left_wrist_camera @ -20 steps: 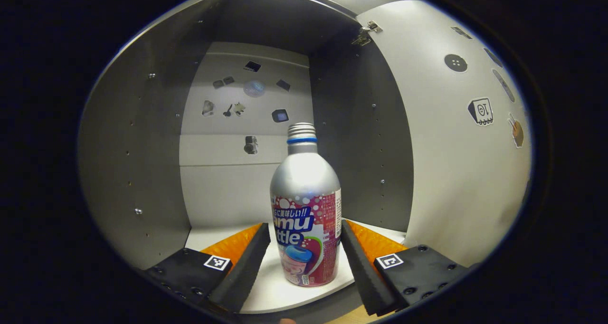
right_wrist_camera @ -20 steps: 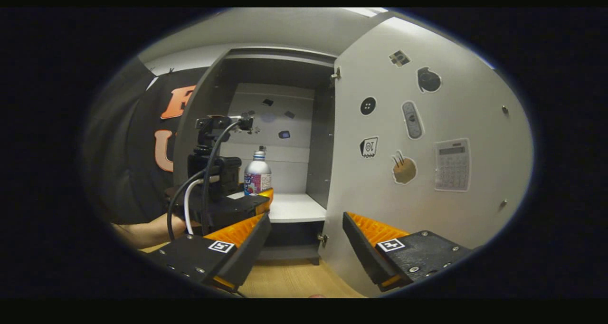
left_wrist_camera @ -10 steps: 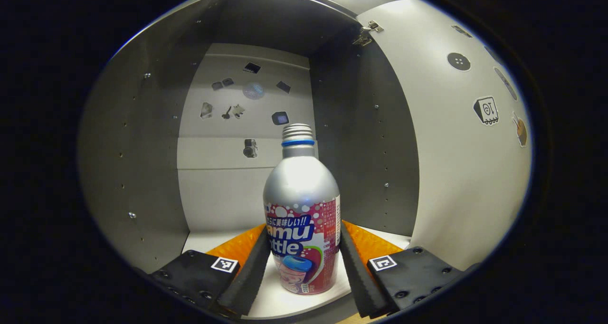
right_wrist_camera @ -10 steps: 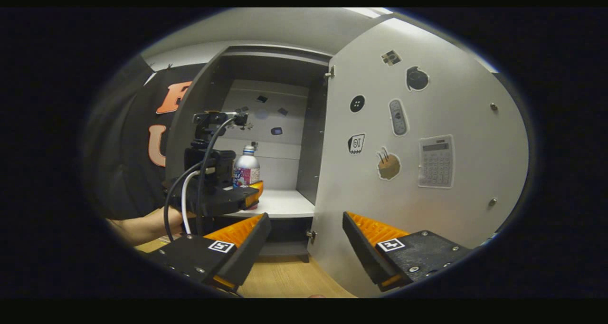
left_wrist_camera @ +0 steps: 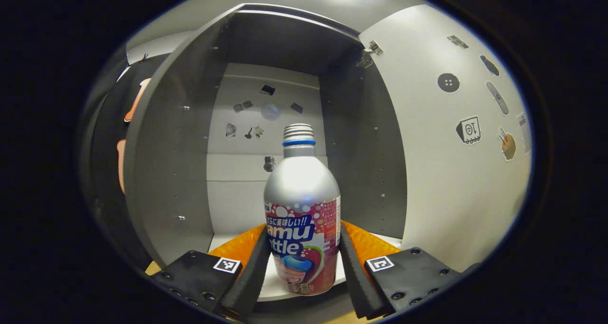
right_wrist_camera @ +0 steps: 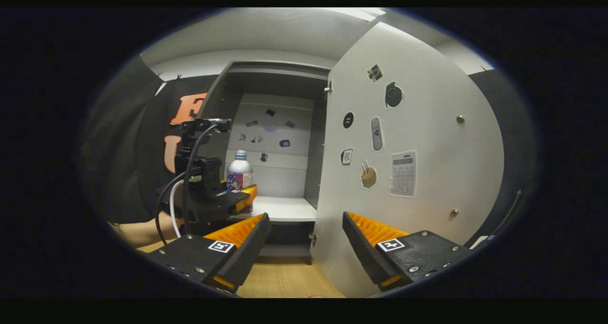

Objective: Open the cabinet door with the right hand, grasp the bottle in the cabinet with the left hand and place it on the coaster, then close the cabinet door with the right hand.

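Bottle [left_wrist_camera: 302,219] stood upright at front edge of cabinet shelf [right_wrist_camera: 285,210], clamped low on label by 2 fingers of left gripper [left_wrist_camera: 302,267], prob so it stays steady coming out. Door [right_wrist_camera: 408,162] swung wide. Right gripper [right_wrist_camera: 304,238] held back, spread, nothing in it. Coaster spot can't be told.

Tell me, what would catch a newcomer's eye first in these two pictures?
Probably the silver metal bottle with the red and pink label, upright at the front edge of the grey cabinet's white shelf, with the left gripper closed on its lower half. Next, the open grey cabinet door on the right, dotted with stickers, with the right gripper open and holding nothing in front of it.
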Tool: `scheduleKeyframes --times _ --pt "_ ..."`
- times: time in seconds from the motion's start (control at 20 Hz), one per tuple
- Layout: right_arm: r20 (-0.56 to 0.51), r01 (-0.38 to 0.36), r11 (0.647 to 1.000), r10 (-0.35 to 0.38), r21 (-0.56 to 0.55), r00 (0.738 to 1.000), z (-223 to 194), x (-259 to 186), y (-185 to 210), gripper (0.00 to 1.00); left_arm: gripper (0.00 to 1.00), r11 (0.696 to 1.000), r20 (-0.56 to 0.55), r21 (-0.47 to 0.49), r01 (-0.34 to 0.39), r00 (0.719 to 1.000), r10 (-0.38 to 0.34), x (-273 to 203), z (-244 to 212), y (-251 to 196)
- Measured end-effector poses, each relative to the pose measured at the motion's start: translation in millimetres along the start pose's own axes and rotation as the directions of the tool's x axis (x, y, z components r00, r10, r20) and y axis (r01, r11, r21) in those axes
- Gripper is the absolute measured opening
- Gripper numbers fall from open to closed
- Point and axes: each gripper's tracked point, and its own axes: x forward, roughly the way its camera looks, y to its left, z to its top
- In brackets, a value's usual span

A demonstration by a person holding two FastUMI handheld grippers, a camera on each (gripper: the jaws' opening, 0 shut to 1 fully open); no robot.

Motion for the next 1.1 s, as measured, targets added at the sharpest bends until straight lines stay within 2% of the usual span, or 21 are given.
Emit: scheduleKeyframes --times 0.05,0.1,0.3,0.35,0.5,0.55,0.65,0.75,1.1 --pt "0.005 -0.018 1.0 0.018 0.008 1.0 1 -7 1 0.91 0.82 1.0 0.0 0.007 -0.012 1.0 0.012 -12 2 -1" --pt "0.007 -0.035 0.999 0.034 0.012 0.999 1 -14 1 0.94 0.81 1.0 -0.003 0.016 -0.024 1.0 0.025 -25 3 -2" --pt "0.015 -0.109 0.994 0.109 0.009 0.994 0 -40 -2 0.94 0.8 0.996 -0.032 0.036 -0.076 0.997 0.077 -82 -5 -7" --pt "0.02 -0.134 0.991 0.134 0.003 0.991 0 -45 -1 0.91 0.81 0.995 -0.039 0.044 -0.094 0.995 0.095 -96 -8 -7" --pt "0.036 -0.199 0.98 0.2 -0.028 0.979 2 -54 1 0.94 0.8 0.987 -0.039 0.08 -0.14 0.989 0.144 -131 -15 1" --pt "0.045 -0.206 0.978 0.207 -0.036 0.977 3 -55 0 0.94 0.82 0.985 -0.035 0.086 -0.152 0.987 0.156 -144 -18 2" --pt "0.041 -0.211 0.976 0.213 -0.047 0.976 3 -57 0 0.94 0.8 0.981 -0.033 0.102 -0.166 0.985 0.17 -168 -27 2" --pt "0.049 -0.208 0.977 0.21 -0.049 0.976 6 -60 2 0.94 0.81 0.978 -0.026 0.107 -0.177 0.983 0.181 -190 -40 2" --pt "0.014 -0.235 0.97 0.237 -0.065 0.971 2 -55 32 0.94 0.81 0.982 -0.087 0.055 -0.179 0.979 0.183 -249 -116 11"
